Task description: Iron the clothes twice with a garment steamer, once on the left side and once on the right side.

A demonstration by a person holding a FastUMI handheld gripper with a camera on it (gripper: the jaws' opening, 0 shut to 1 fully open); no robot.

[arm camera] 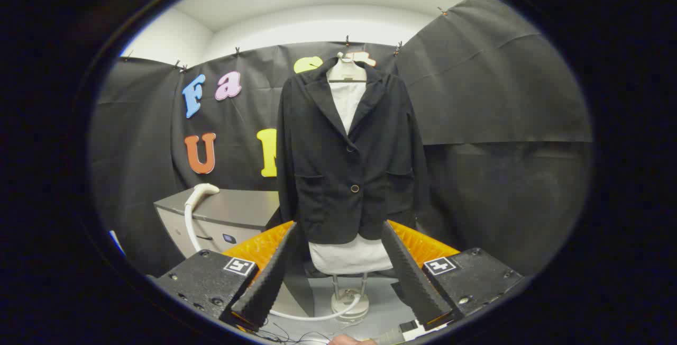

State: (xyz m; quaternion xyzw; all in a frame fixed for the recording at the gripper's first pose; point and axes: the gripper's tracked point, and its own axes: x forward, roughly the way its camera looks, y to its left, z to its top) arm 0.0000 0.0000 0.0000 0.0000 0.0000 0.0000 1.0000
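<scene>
The fingers (342, 260) are spread wide apart and hold nothing, touching nothing. Straight ahead of them, framed in the gap, hangs the black jacket (349, 160) on a pale dress form, buttoned, its hem just above the fingertips. A white underlayer (350, 256) shows below the hem, and the form's stand (349, 297) rests on the light floor beneath the jacket. Beside the jacket's left sleeve sits a grey cabinet (222, 217) with the steamer head (203, 190) resting on its top; a white hose (189, 226) runs down from it and curls round the stand. There is open room on both sides of the jacket. Black cloth walls (497, 96) close in behind, under a white ceiling.
</scene>
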